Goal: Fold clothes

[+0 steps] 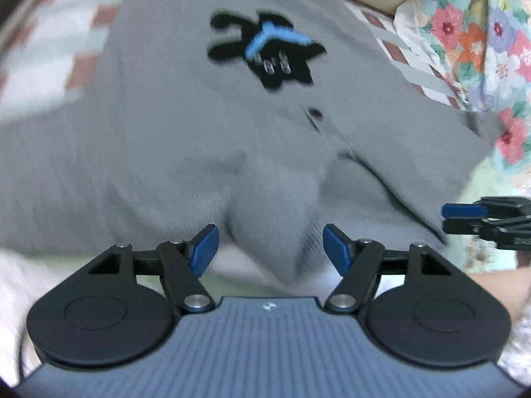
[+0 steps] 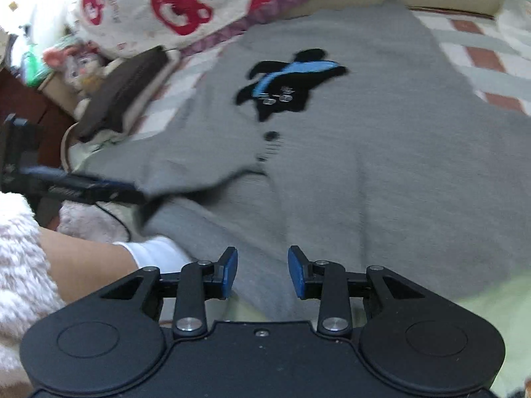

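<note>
Grey sweater (image 1: 186, 139) spread on the bed (image 1: 49, 43) — both grippers over its near edge.
Left gripper (image 1: 270, 248) and right gripper (image 2: 263, 272) — jaws apart, holding nothing.

Matt grey knit sweater (image 1: 166, 152)

A grey knitted sweater (image 1: 186, 139) with a black-and-blue animal motif (image 1: 265, 48) was spread flat, a near fold bunched up.
</note>
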`<state>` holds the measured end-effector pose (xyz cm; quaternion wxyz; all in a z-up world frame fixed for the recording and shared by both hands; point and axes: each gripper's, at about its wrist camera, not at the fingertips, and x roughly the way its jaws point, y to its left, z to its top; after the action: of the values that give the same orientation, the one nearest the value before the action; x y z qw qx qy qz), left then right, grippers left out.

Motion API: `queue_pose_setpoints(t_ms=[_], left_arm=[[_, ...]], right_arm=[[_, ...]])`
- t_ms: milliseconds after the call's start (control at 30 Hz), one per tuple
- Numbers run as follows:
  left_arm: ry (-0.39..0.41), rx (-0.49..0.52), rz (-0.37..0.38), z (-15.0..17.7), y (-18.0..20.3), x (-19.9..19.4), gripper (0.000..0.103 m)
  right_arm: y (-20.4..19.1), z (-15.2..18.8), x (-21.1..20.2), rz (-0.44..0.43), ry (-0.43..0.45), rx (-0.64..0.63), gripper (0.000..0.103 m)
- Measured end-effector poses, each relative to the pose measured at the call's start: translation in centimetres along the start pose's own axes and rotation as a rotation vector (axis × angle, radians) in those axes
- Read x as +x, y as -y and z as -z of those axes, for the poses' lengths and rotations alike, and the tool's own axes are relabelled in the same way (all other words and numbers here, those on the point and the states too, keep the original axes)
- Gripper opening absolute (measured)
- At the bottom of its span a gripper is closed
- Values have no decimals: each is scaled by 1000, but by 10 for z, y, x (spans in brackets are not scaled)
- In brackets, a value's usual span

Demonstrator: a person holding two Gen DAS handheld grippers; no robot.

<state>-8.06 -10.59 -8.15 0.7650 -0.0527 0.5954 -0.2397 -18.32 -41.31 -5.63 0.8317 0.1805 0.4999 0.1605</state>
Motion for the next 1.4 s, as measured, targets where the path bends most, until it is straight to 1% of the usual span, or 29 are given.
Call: queue_pose_setpoints(t_ms=[33, 100, 167, 267, 300, 333, 433, 467, 500, 533, 567, 600, 633, 700, 833, 867, 900, 933, 967, 1000, 1067, 1100, 1133, 1167, 1200, 1233, 1267, 1333, 1400], left_arm=[[-25, -29, 16, 3, -2, 4, 69], [-37, -63, 4, 7, -3, 12, 69], [-46, -96, -12, 10, -4, 20, 73], [16, -91, -46, 12, 1, 25, 78], [37, -89, -58, 12, 3, 27, 78], [59, -87, -69, 12, 5, 28, 78], [125, -79, -103, 14, 10, 33, 77], [147, -77, -115, 14, 11, 35, 74], [169, -75, -126, 14, 13, 36, 59], [192, -43, -161, 16, 16, 37, 47], [206, -3, -181, 16, 20, 35, 27], [218, 39, -199, 16, 23, 32, 17], [233, 60, -205, 15, 28, 27, 15], [260, 116, -221, 13, 36, 10, 13], [272, 236, -220, 13, 54, -27, 13], [258, 264, -223, 17, 54, -29, 13], [229, 259, -217, 22, 49, -25, 13], [179, 225, -198, 25, 43, -17, 13], [105, 169, -188, 29, 34, -4, 13], [59, 143, -194, 33, 28, 4, 13], [23, 159, -222, 39, 29, 11, 18], [25, 168, -231, 41, 30, 9, 26], [28, 178, -238, 41, 30, 6, 32], [32, 173, -238, 41, 28, 0, 48], [38, 151, -224, 39, 24, -5, 54], [43, 110, -193, 37, 18, -10, 54], [47, 66, -159, 34, 12, -16, 55], [71, -7, -104, 30, 2, -26, 55], [129, -3, -118, 30, 5, -30, 60]], right_arm=[[3, 5, -3, 10, -6, 37, 44], [13, 16, -6, 34, -18, 126, 46], [23, 25, -5, 37, -30, 196, 46], [29, 33, 2, -17, -19, 254, 51], [32, 34, 5, -30, -16, 288, 55], [38, 36, 9, -32, -9, 342, 60], [56, 40, 22, -29, 5, 510, 62], [62, 40, 28, -34, 9, 554, 62], [63, 40, 33, -41, 24, 556, 64], [60, 40, 33, -22, 48, 525, 61], [58, 40, 33, -4, 72, 493, 57], [55, 41, 34, 14, 96, 461, 43], [53, 41, 33, 28, 122, 435, 23], [53, 42, 21, -3, 193, 446, 19], [45, 35, -10, -80, 285, 414, 17], [43, 34, -18, -92, 299, 393, 16], [40, 33, -23, -90, 296, 365, 16], [39, 34, -23, -72, 270, 338, 15], [39, 35, -18, -50, 235, 324, 15], [42, 38, -12, -23, 193, 321, 15], [42, 42, 0, 33, 114, 312, 15], [40, 43, 4, 53, 83, 297, 16], [35, 41, 1, 73, 77, 269, 22], [31, 39, -1, 94, 69, 241, 23], [27, 35, -2, 124, 48, 207, 28], [23, 30, -4, 155, 30, 174, 40], [21, 23, -5, 192, 29, 148, 43], [19, 10, -10, 208, 63, 116, 43], [17, -4, -15, 174, 102, 99, 43]])
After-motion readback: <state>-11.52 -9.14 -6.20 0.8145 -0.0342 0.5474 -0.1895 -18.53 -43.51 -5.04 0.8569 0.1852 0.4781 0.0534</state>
